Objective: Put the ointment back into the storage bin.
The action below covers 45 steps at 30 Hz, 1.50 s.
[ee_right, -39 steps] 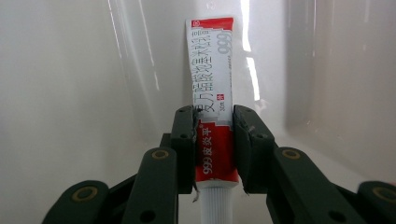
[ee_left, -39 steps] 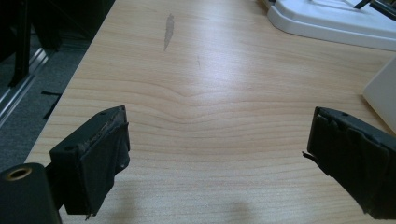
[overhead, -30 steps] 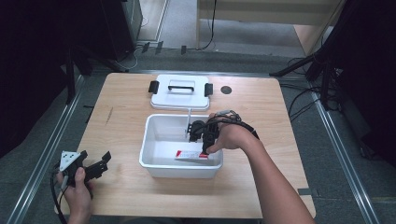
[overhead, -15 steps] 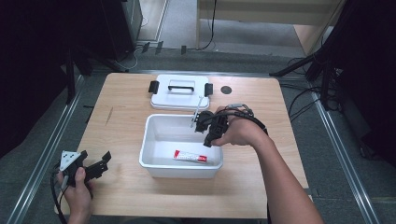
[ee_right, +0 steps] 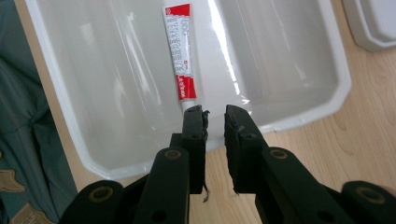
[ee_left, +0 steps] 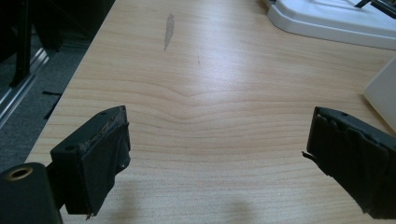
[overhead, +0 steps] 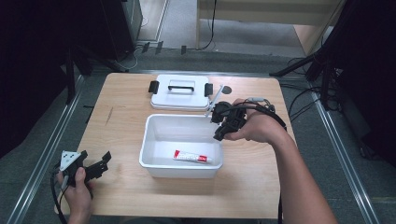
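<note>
A red-and-white tube (overhead: 191, 158) (ee_right: 180, 56) lies flat on the floor of a white plastic bin (overhead: 149, 140) (ee_right: 70, 93) in the middle of the table. My right gripper (overhead: 220, 130) (ee_right: 215, 116) hovers over the bin's right rim, just past the tube's cap end. Its jaws are drawn together to a narrow slit and hold nothing. Near the table's front left corner, my left gripper (overhead: 100, 163) (ee_left: 217, 144) sits low over bare wood. Its jaws are spread wide and hold nothing.
The bin's white lid (overhead: 180, 93) (ee_left: 336, 18) (ee_right: 373, 23), with a handle and black clips, lies flat behind the bin. Bare wood surrounds the bin to the left, right and front. Dark stands and cables ring the table on the floor.
My right gripper rose out of the bin, where it was down at the tube, and drew back to the right rim. The tube stays in the bin. The left gripper stays put.
</note>
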Available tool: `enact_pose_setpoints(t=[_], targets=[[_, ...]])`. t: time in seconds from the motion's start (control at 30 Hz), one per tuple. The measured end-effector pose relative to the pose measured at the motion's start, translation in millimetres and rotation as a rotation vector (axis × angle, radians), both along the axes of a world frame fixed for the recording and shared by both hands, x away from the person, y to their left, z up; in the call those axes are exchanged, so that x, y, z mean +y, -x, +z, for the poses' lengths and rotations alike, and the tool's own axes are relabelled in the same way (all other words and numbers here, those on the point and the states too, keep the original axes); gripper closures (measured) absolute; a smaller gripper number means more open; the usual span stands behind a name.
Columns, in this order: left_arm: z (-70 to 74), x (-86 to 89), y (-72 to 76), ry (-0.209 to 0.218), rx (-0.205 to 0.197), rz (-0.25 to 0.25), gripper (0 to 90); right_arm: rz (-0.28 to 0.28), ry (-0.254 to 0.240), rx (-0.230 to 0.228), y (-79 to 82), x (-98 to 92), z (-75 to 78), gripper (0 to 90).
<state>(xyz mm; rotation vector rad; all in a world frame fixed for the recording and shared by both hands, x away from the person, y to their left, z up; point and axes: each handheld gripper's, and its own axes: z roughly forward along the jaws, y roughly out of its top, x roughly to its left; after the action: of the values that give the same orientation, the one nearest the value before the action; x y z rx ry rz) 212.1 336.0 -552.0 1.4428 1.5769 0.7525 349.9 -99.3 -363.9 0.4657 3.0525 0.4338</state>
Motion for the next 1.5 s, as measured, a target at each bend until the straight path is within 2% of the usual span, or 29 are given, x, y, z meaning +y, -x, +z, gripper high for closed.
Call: enact_pose_setpoints(t=[0.07, 0.27, 0.43, 0.6, 0.73, 0.8, 0.9, 0.97, 1.1, 1.17, 1.3, 1.5], targets=[[0.0, -0.1, 0.0, 0.0, -0.001, 0.0, 6.5, -0.007, -0.002, -0.012, -0.7, -6.5, 2.1, 79.0], [-0.1, -0.4, -0.1, -0.002, -0.001, 0.003, 6.5, -0.046, -0.022, -0.002, -0.9, -27.4, 4.0, 72.8], [-0.1, -0.3, 0.3, -0.004, -0.003, 0.003, 6.5, -0.068, -0.035, -0.008, 0.8, -43.5, -1.8, 64.5], [-0.1, -0.6, 0.3, -0.004, -0.003, 0.004, 6.5, -0.135, -0.052, -0.007, 0.6, -60.4, -10.9, 56.3], [-0.1, -0.7, 0.4, -0.002, -0.004, 0.005, 6.5, -0.167, -0.064, -0.003, 1.2, -72.2, -20.5, 49.3], [-0.1, -0.6, 0.4, -0.004, -0.003, 0.004, 6.5, -0.207, -0.067, 0.006, 1.4, -78.7, -25.3, 44.7], [-0.1, -0.7, 0.3, -0.006, -0.005, 0.004, 6.5, -0.263, -0.071, -0.011, 0.7, -89.2, -31.8, 36.7], [-0.2, -0.7, 0.4, -0.005, -0.006, 0.005, 6.5, -0.332, -0.079, -0.013, 0.9, -97.0, -36.5, 31.9], [-0.1, -0.9, 0.7, -0.006, -0.005, 0.003, 6.5, -0.431, -0.105, -0.019, -0.2, -111.3, -46.3, 25.9], [-0.1, -1.0, 0.8, -0.009, -0.004, 0.003, 6.5, -0.449, -0.123, -0.035, 2.0, -119.7, -53.4, 21.8], [-0.1, -0.8, 0.7, -0.006, -0.004, 0.003, 6.5, -0.534, -0.15, -0.046, 3.7, -132.0, -68.0, 20.6], [-0.1, -1.1, 1.0, -0.004, -0.007, 0.01, 6.5, -0.651, -0.244, -0.125, 9.1, -151.9, -91.1, 20.5]])
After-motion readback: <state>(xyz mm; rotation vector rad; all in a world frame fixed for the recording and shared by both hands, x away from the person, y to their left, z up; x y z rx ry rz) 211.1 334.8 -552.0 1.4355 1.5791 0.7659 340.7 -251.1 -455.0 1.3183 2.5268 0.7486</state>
